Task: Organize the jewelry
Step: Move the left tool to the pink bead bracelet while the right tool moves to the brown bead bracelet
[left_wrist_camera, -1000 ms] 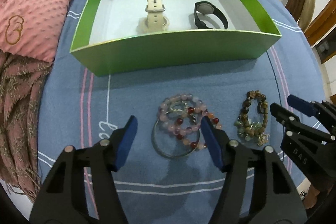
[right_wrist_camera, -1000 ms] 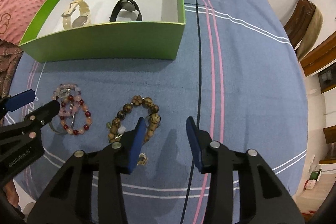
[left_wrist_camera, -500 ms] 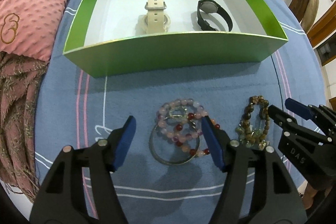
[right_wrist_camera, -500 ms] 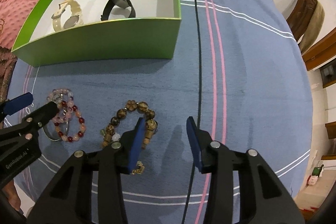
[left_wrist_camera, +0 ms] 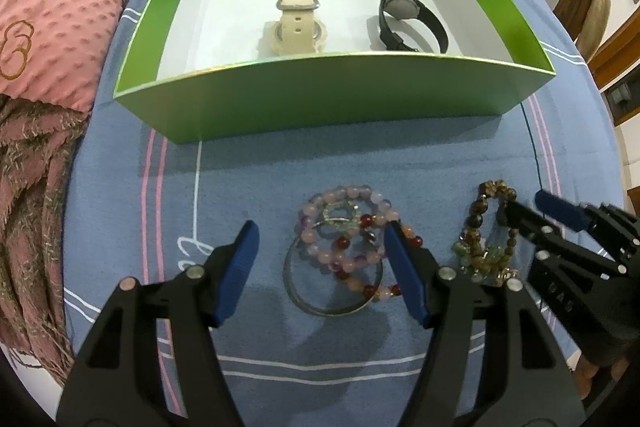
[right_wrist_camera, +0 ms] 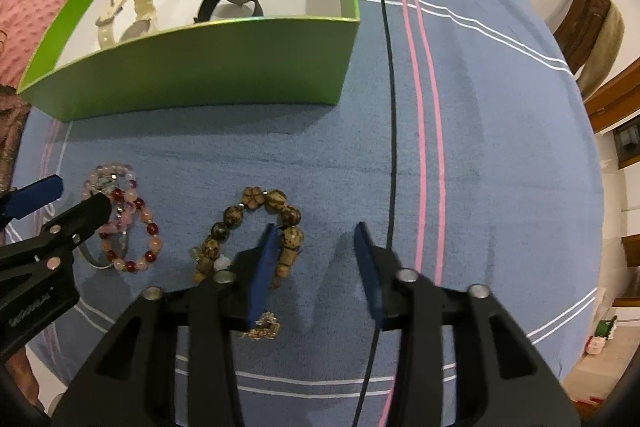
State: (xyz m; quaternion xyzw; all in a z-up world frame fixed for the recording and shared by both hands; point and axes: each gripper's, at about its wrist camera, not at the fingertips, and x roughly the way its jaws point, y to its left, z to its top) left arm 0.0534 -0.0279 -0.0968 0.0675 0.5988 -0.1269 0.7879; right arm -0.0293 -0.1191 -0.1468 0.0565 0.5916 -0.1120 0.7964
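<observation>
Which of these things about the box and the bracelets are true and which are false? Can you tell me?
1. Two watches lie in the green box: the cream watch and the black watch. True.
2. The pink bead bracelets are inside the box. False: they lie on the blue cloth, in front of the box.
3. The left tool is open. True.
4. The right tool is shut on the brown bead bracelet. False: it is open and grips nothing.
5. The box has a lid on. False: it is open on top.
</observation>
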